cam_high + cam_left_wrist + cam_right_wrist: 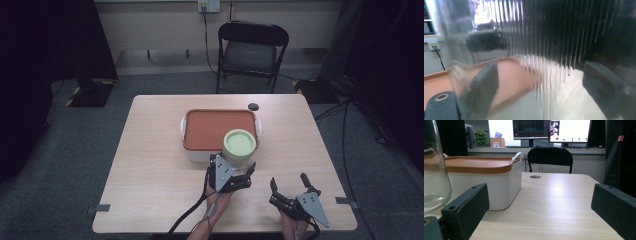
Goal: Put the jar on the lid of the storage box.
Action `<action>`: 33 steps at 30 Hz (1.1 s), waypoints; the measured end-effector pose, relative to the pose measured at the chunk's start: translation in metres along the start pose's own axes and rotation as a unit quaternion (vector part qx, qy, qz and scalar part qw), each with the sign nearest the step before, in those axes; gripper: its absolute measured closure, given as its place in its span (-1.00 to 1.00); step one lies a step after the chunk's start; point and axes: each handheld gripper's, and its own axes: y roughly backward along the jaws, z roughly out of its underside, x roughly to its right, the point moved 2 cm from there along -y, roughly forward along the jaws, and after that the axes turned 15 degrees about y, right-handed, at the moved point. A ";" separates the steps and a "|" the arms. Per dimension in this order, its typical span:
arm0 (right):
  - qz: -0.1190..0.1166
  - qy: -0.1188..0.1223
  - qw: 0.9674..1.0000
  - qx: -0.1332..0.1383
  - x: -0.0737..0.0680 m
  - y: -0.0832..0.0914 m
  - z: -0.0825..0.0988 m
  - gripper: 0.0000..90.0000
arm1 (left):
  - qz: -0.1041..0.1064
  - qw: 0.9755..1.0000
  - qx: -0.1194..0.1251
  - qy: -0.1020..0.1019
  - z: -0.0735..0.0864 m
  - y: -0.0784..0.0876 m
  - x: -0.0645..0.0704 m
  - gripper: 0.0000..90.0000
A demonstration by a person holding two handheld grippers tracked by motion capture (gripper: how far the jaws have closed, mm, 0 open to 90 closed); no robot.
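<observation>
A ribbed clear glass jar [238,156] with a pale green lid [240,142] stands just in front of a white box with an orange lid [215,127]. My left gripper [233,163] is shut on the jar, one jaw on each side. In the left gripper view the jar [536,50] is close up between the jaws of that gripper [539,72]. My right gripper [288,179] rests open near the table's front edge, to the right of the jar, with nothing in it. The right gripper view has the gripper [539,195] open, the jar [434,170] at far left, and the box [499,187].
The wooden table [150,165] has bare room left and right of the box. A small dark round disc [254,106] lies near the far edge. A black folding chair [252,47] stands beyond the table. Cables run over the floor at right.
</observation>
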 end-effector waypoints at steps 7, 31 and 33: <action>0.000 0.000 1.000 0.000 0.000 0.000 0.000 -0.98 | -0.007 1.000 0.004 -0.008 -0.006 0.002 -0.005 -0.75; 0.000 0.000 1.000 0.000 0.000 0.000 0.000 -0.98 | -0.021 1.000 0.010 0.000 -0.021 0.009 -0.027 -0.75; 0.000 0.000 1.000 0.000 0.000 0.000 0.000 -0.98 | -0.025 1.000 0.012 0.000 -0.023 0.010 -0.030 -0.75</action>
